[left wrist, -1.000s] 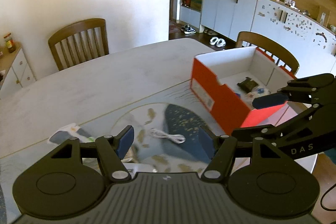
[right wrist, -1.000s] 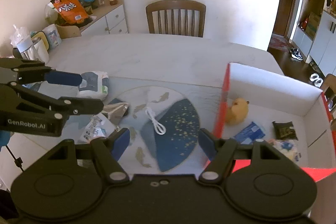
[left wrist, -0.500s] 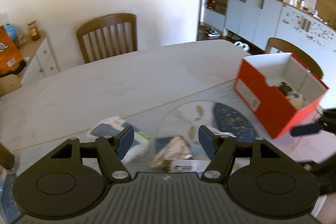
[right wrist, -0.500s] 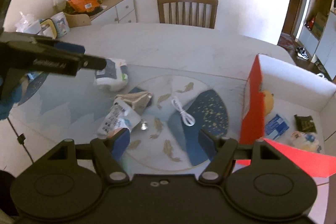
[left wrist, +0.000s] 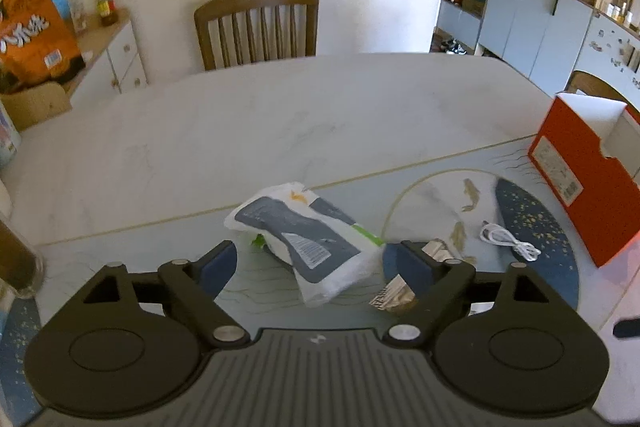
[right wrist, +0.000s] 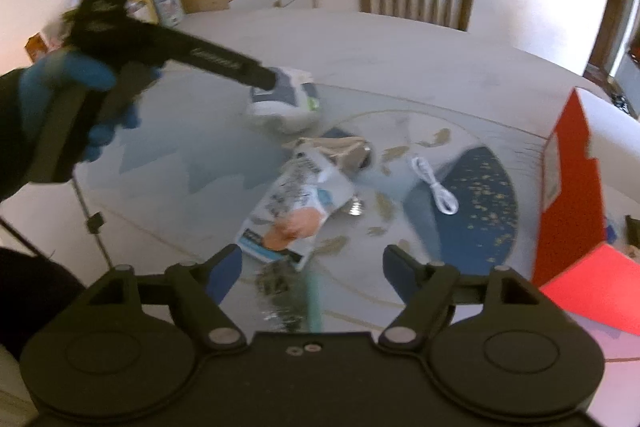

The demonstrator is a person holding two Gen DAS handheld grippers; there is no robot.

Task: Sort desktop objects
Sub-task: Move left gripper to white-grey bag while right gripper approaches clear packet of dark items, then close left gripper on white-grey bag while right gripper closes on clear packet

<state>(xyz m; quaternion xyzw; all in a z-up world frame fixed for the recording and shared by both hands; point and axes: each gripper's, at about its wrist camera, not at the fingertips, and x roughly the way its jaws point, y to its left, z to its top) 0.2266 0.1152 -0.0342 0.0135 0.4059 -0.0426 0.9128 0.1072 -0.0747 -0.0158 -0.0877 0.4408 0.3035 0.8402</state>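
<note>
My left gripper (left wrist: 316,267) hangs low over the table, its jaws opening, and a white and grey tissue pack (left wrist: 304,239) lies between the blue fingers without being pressed. A silvery brown packet (left wrist: 394,293) lies by the right finger. My right gripper (right wrist: 312,271) is also opening, with nothing held, above a white packet with a salmon-coloured picture (right wrist: 292,215). Beyond that lie a beige packet (right wrist: 338,147), the tissue pack (right wrist: 286,105) and a coiled white cable (right wrist: 434,183). The red box (right wrist: 568,195) stands at the right, and it also shows in the left wrist view (left wrist: 580,179).
A blue-gloved hand (right wrist: 76,83) holds the left gripper at the upper left of the right wrist view. A fish-patterned mat (left wrist: 536,227) covers the near table. A dark glass (left wrist: 16,259) stands at the left edge. A chair (left wrist: 256,23) and a sideboard (left wrist: 116,67) stand behind.
Both grippers moved left and down, away from the red box. The left one now straddles the tissue pack with wider jaws. The right one came over the packets and widened slightly.
</note>
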